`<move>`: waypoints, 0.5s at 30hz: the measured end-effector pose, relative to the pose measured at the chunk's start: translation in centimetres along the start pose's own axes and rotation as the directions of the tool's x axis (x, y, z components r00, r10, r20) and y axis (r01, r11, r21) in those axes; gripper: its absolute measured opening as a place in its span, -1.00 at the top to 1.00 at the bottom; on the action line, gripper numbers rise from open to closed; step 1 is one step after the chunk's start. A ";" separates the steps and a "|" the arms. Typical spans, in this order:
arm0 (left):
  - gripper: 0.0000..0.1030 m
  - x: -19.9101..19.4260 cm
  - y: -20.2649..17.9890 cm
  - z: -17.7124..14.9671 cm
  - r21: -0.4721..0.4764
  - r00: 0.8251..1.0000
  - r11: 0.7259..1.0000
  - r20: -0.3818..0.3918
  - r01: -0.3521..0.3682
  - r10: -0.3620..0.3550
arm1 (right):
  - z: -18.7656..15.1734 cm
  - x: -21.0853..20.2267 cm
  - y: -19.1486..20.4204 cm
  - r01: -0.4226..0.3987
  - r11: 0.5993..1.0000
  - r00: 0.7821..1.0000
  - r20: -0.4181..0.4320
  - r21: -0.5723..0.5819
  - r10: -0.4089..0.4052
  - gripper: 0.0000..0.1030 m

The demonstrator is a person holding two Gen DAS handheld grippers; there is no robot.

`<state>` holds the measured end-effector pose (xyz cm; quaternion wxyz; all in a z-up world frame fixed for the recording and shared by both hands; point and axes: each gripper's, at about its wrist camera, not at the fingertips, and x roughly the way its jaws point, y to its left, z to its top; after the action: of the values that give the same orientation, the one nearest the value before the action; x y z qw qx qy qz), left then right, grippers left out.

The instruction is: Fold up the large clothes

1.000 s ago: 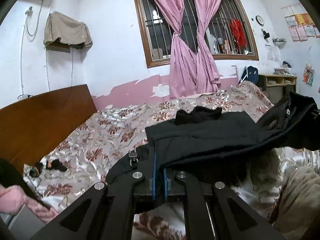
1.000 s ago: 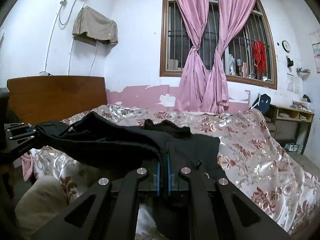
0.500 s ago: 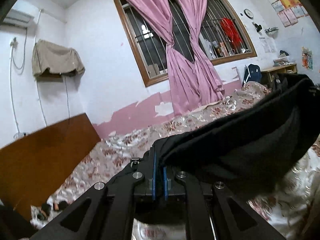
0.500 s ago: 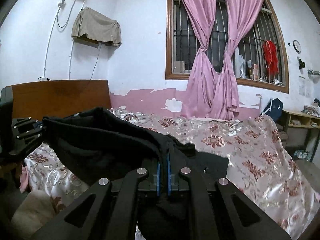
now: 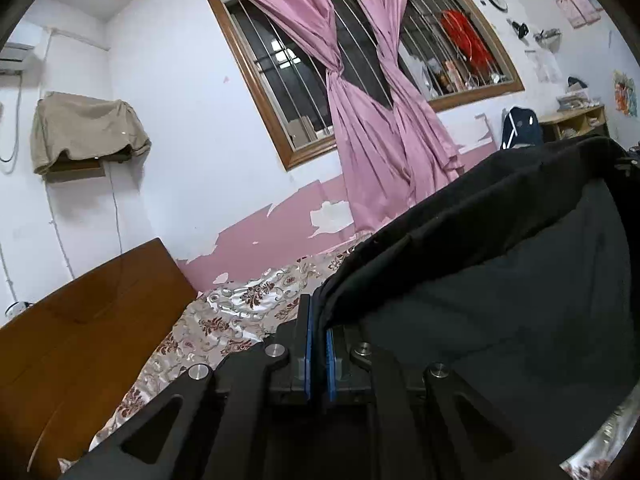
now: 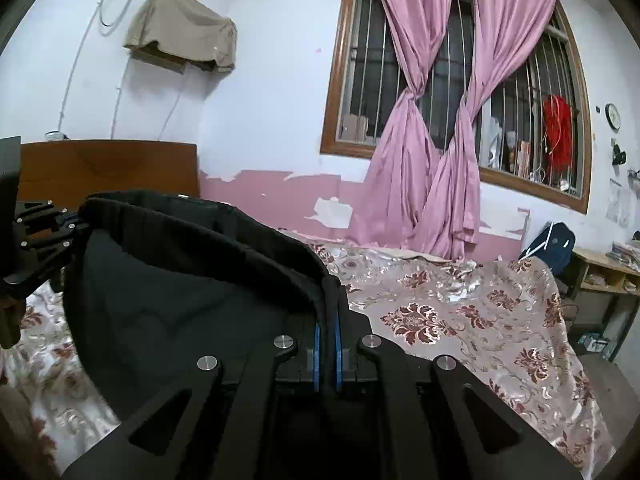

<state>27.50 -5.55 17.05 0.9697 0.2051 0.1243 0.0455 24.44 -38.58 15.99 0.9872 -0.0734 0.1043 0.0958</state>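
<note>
Left gripper (image 5: 317, 320) clamped on hem of black garment (image 5: 500, 280); right gripper (image 6: 327, 312) pinching the opposite end, jaws closed on fabric; garment slung between both above floral bedspread (image 6: 460, 312); lower part probably hanging, out of view.

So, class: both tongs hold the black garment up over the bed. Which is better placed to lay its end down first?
Probably the right tongs: bare floral bedspread lies open just beside them. The left tongs, also clamped on the black garment, sit near the wooden headboard.
</note>
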 end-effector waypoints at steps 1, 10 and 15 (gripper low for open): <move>0.89 1.2 -0.3 0.1 0.006 1.000 1.000 -0.003 -0.003 0.003 | 0.2 1.4 -0.2 0.007 1.000 1.000 -0.004 -0.003 -0.008 0.91; 0.89 11.0 -2.9 -0.9 -0.014 0.995 1.000 -0.099 -0.022 0.020 | -0.8 12.6 0.0 0.065 0.998 0.995 -0.073 -0.017 -0.066 0.91; 0.89 14.4 -3.9 -1.9 -0.014 0.992 0.999 -0.124 -0.031 0.029 | -1.7 16.6 0.3 0.086 0.994 0.989 -0.115 -0.066 -0.093 0.91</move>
<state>41.01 -6.39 10.53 0.9610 0.1962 0.1805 0.0738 39.98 -35.65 10.68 0.9800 -0.1133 0.1561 0.0499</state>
